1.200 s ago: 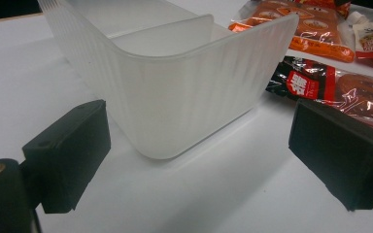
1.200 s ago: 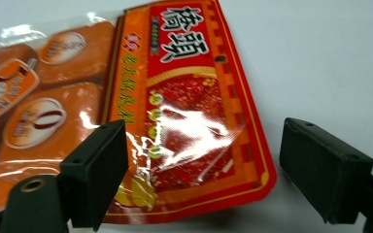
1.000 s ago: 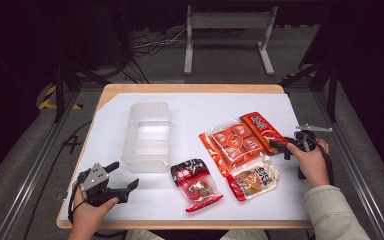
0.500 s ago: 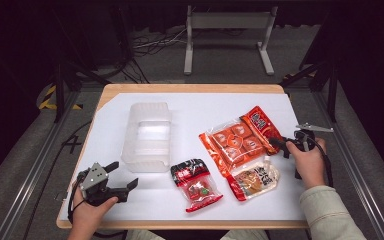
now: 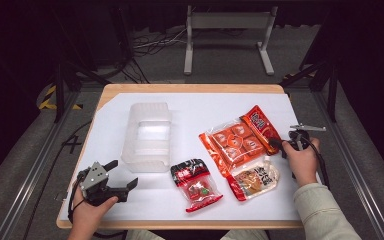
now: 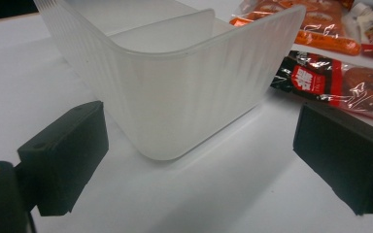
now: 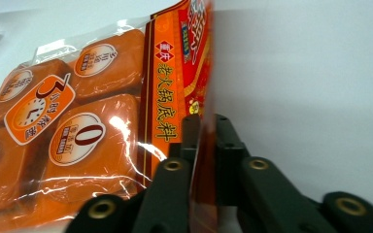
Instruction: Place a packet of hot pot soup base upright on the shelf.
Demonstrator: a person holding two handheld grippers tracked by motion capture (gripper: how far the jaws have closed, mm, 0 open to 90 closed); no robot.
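Observation:
A large orange packet (image 5: 240, 141) of several cake-like blocks lies on the white table right of centre. My right gripper (image 5: 276, 144) is shut on its right edge; in the right gripper view the packet's (image 7: 102, 111) thin edge is pinched between the jaws (image 7: 205, 131). My left gripper (image 5: 121, 174) rests open at the front left, just short of a clear ribbed plastic tub (image 5: 147, 136). The left gripper view has the tub's corner (image 6: 175, 92) between the spread jaws, untouched.
A small red-and-black snack packet (image 5: 195, 182) lies in front of the tub, also seen as the red-and-black packet (image 6: 330, 80). A pale packet (image 5: 254, 179) lies below the orange one. The wooden table edge (image 5: 180, 224) runs along the front.
The right gripper has edged slightly left along the orange packet's edge. The left gripper has barely moved.

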